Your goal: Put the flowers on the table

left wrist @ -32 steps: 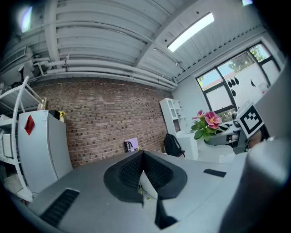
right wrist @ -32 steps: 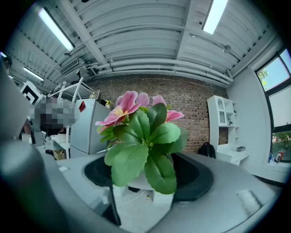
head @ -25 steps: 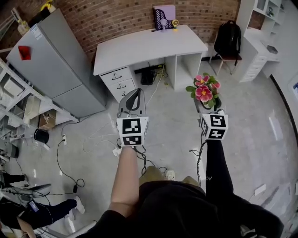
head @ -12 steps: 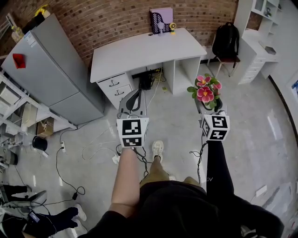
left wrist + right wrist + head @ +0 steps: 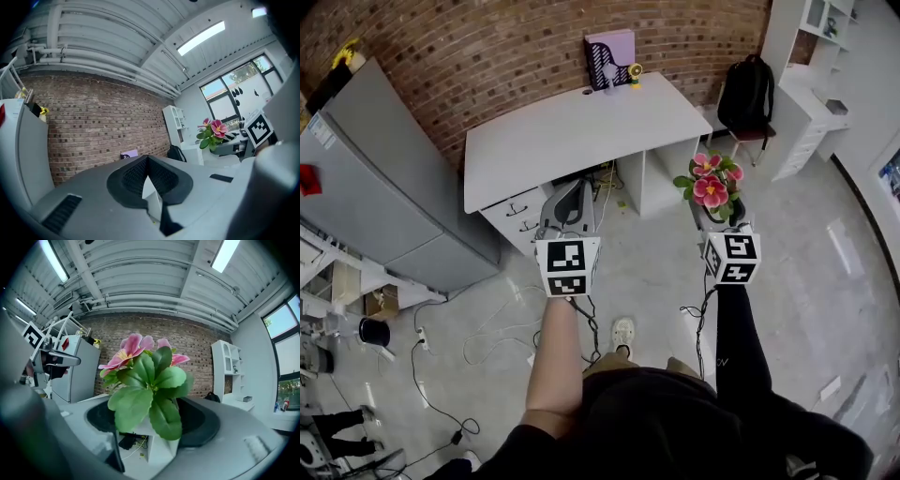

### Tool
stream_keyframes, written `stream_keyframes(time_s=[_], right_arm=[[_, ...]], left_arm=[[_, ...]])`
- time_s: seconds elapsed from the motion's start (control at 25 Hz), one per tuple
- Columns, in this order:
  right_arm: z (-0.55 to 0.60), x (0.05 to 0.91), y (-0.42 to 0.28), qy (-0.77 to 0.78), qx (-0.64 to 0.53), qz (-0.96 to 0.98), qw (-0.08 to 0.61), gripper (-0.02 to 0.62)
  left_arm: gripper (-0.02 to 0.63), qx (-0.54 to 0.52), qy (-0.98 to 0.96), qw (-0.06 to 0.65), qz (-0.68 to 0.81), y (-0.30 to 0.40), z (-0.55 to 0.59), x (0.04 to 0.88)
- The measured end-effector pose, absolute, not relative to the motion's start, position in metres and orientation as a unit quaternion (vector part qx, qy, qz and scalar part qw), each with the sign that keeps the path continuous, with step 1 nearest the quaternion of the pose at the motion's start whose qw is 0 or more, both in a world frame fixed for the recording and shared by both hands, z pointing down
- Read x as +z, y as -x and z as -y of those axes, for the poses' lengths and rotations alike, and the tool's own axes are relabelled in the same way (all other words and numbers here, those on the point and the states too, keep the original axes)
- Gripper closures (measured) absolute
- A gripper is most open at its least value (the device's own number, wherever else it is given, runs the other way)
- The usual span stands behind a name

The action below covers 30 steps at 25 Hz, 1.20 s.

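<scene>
1. A fridge (image 5: pixel 366 187) fills the left edge, off the route.
2. Left tongs (image 5: pixel 569 192), centre-left, are pressed together on nothing.
3. The worktop (image 5: pixel 572 131), upper centre, is bare except for a purple box (image 5: pixel 609 47) at its back.
4. Right tongs (image 5: pixel 717 211), centre-right, pinch the flowers (image 5: pixel 711 183) upright over the floor, short of the worktop. This looks like the carrying step. The next move calls for stepping closer, clearing the edge, setting them down and letting go.
5. A backpack (image 5: pixel 745 89) sits upper right. Floor cables (image 5: pixel 419 361) at lower left look like a trip risk.
</scene>
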State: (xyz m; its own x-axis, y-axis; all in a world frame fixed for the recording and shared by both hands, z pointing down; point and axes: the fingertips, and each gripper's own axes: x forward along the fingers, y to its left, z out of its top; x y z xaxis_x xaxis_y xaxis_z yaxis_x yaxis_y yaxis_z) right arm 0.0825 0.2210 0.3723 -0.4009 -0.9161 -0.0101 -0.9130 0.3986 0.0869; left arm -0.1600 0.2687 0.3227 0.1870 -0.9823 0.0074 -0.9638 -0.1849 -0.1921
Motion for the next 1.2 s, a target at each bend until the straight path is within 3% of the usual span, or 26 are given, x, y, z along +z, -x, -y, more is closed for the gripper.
stream_keyframes(time_s=[0.48,0.84,1.2], right_arm=[[-0.103,0.359,-0.047,-0.572,-0.042,0.819,0.018,0.255],[-0.072,0.368,-0.048,-0.587,-0.034,0.808,0.030,0.255],[-0.027,0.365,-0.053,-0.593,-0.043,0.804,-0.004,0.255]], left_arm=[[0.598,-0.054,0.810,0.076,-0.580,0.184,-0.121,0.307],[0.598,-0.040,0.826,0.061,-0.558,0.185,-0.077,0.309],[0.598,-0.014,0.838,0.046,-0.543,0.175,-0.035,0.323]])
